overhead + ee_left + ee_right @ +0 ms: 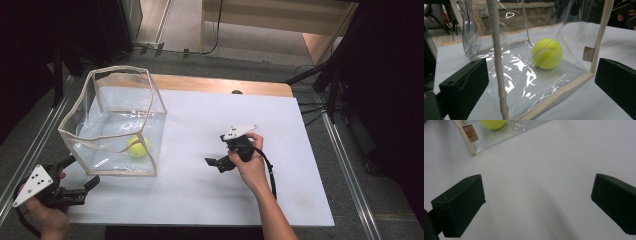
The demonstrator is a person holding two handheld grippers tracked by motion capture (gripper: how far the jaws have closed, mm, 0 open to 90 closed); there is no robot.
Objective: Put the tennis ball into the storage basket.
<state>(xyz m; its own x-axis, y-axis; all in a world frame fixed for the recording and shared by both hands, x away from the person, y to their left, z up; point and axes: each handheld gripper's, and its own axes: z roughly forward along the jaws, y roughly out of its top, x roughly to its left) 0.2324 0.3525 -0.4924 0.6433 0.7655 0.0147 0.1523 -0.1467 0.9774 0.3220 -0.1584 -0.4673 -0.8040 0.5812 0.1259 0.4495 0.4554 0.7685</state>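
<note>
Just beyond the left tool (541,82), the tennis ball (547,53) inside the clear bag (499,75)

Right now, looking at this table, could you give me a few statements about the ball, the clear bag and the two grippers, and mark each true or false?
1. The tennis ball lies inside the clear bag. True.
2. The left gripper is shut on the bag's edge. False: it is open, with the bag's trim between its jaws, untouched.
3. The right gripper is open over the white table. True.
4. The bag lies flat and folded. False: it stands open.
</note>
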